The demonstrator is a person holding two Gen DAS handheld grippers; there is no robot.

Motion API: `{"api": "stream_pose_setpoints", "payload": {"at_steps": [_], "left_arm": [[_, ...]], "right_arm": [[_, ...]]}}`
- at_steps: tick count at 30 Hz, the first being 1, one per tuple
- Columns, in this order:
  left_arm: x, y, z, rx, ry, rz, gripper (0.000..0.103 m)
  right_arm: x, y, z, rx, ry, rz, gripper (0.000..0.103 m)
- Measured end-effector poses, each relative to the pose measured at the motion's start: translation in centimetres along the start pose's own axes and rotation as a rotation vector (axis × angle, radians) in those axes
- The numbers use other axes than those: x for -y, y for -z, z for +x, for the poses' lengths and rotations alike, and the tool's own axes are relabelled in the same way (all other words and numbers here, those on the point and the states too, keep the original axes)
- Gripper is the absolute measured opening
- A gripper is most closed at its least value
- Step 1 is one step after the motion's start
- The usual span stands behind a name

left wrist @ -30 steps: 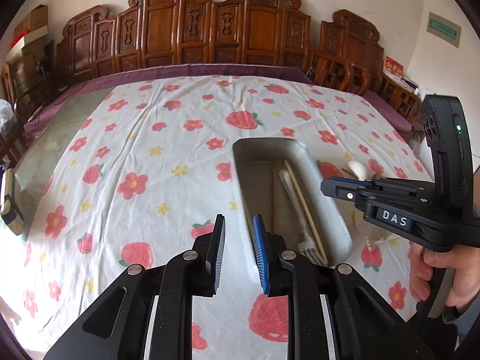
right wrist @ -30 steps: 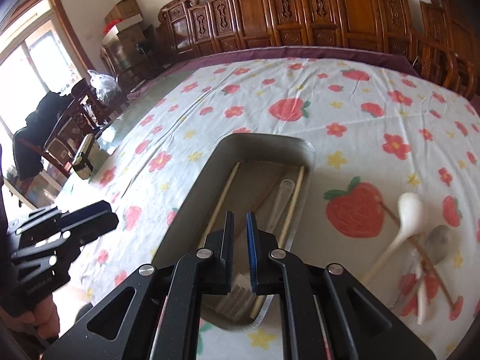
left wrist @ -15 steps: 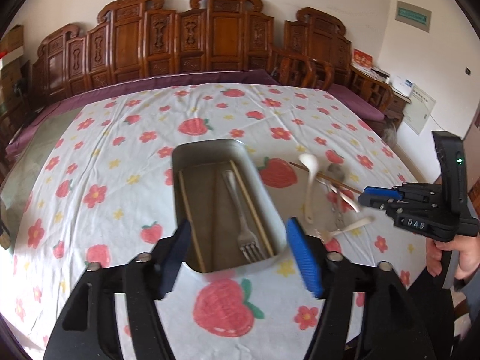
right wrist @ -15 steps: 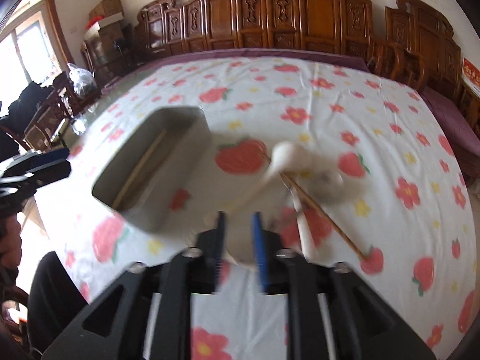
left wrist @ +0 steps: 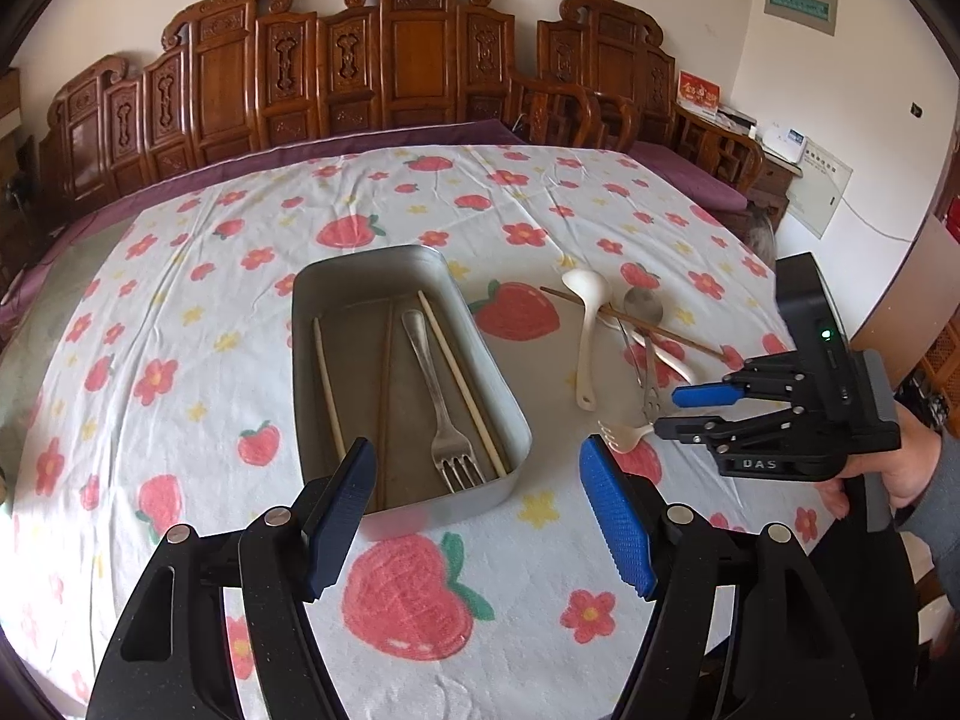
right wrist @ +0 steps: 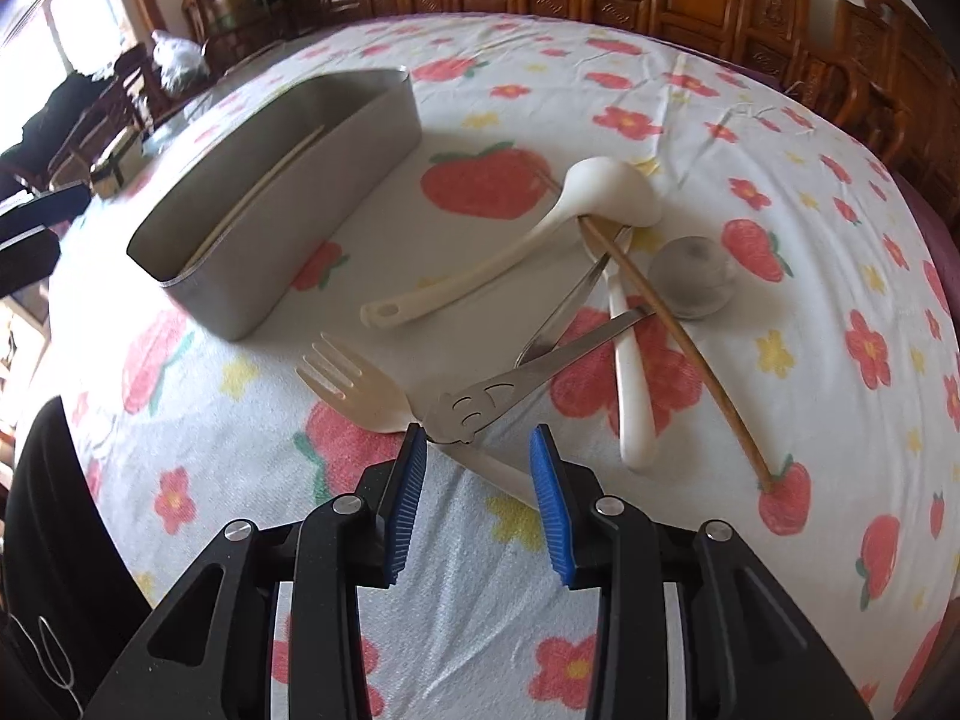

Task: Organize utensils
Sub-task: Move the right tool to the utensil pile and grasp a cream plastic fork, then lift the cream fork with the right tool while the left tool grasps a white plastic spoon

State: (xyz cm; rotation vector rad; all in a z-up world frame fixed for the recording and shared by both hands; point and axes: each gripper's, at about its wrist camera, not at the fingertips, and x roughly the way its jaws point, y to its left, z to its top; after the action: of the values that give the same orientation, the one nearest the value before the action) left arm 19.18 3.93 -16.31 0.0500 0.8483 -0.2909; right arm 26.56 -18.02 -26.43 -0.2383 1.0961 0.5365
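Observation:
A grey metal tray [left wrist: 510,414] holds a metal fork [left wrist: 432,384] and several chopsticks [left wrist: 462,384]. My left gripper [left wrist: 477,456] hangs open and empty above its near end. Right of the tray [right wrist: 288,240] lie loose utensils: a white ladle [right wrist: 510,240], a cream plastic fork [right wrist: 354,384], a metal utensil with a smiley handle [right wrist: 540,360], a white spoon [right wrist: 630,372], a brown chopstick [right wrist: 678,348] and a metal spoon [right wrist: 690,276]. My right gripper [right wrist: 477,438] hovers low over the smiley handle end and the cream fork's handle. Its jaws are opening and its pads touch nothing.
A floral cloth [left wrist: 180,300] covers the round table, with its near edge just under both grippers. Carved wooden chairs [left wrist: 408,60] ring the far side. A hand [left wrist: 888,468] holds the right gripper [left wrist: 666,411] at the table's right edge.
The left jaws spread wide and that view swung right, centring the tray. The right gripper left the tray, came down over the loose utensils and opened its jaws.

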Motion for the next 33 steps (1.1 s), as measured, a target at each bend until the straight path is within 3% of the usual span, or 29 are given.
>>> {"api": "stream_pose_setpoints", "payload": {"at_steps": [11, 15, 17, 21, 28, 33], "left_arm": [[0.4, 0.3, 0.4, -0.013, -0.001, 0.014, 0.067], [0.7, 0.4, 0.5, -0.015, -0.004, 0.027, 0.067], [0.9, 0.6, 0.5, -0.017, -0.004, 0.031, 0.067], [1.1, 0.7, 0.5, -0.018, -0.010, 0.042, 0.067], [1.6, 0.7, 0.1, -0.005, -0.014, 0.044, 0.067], [2.9, 0.6, 0.3, 0.003, -0.029, 0.067, 0.067]], "right_arm": [[-1.8, 0.6, -0.1, -0.072, 0.016, -0.112, 0.040], [-2.9, 1.0, -0.4, -0.079, 0.011, -0.133, 0.015], [-3.5, 1.2, -0.4, -0.087, 0.021, -0.148, 0.009], [-4.1, 1.6, -0.7, -0.098, 0.026, -0.150, 0.009], [-4.4, 3.0, -3.9, 0.010, -0.019, -0.073, 0.009], [-2.5, 2.9, -6.4, 0.083, 0.002, 0.000, 0.009]]}}
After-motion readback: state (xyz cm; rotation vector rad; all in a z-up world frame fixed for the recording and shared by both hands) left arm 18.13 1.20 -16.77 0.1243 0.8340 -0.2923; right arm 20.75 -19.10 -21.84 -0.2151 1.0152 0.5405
